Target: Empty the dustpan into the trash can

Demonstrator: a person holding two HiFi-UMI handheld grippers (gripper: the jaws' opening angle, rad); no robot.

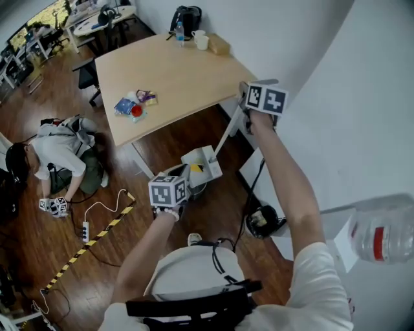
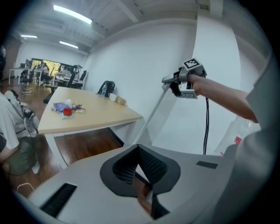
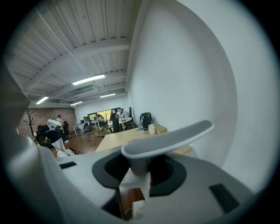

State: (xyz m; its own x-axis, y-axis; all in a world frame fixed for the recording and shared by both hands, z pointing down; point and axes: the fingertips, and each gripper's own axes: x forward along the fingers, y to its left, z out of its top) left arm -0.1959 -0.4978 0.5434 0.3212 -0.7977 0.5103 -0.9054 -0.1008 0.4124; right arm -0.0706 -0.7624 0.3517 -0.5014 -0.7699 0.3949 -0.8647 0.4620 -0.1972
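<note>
Dustpan point(image 1: 202, 165), a long-handled grey model, hangs above the dark wooden floor point(image 1: 162, 149) beside the corner leg of a pale wooden table point(image 1: 174, 71). Its pan is just beside the person's left gripper point(image 1: 176, 181), and its thin pole slants up to the right gripper point(image 1: 251, 97) near a white wall point(image 1: 336, 77). In the right gripper view, the right gripper point(image 3: 139, 173) is clamped on the dustpan's handle point(image 3: 166, 139): the curved grey grip lies across the top of the 2 jaws and its stem is pinched between them. In the left gripper view, the left gripper point(image 2: 136, 153) has its dark ribbed pads point(image 2: 153, 167) pressed together at the tips with nothing between them. The same view shows the right gripper point(image 2: 180, 83) raised against the wall, with the pole point(image 2: 154, 111) running down from it. On the table lie a small heap of coloured packets point(image 1: 136, 106), 2 white cups point(image 1: 202, 42) and a black bag point(image 1: 187, 19) at the far edge. At left, a second person point(image 1: 65, 152) crouches on the floor, well apart from the dustpan. A yellow-and-black striped strip point(image 1: 90, 242) and a white power strip point(image 1: 85, 231) lie nearby.
</note>
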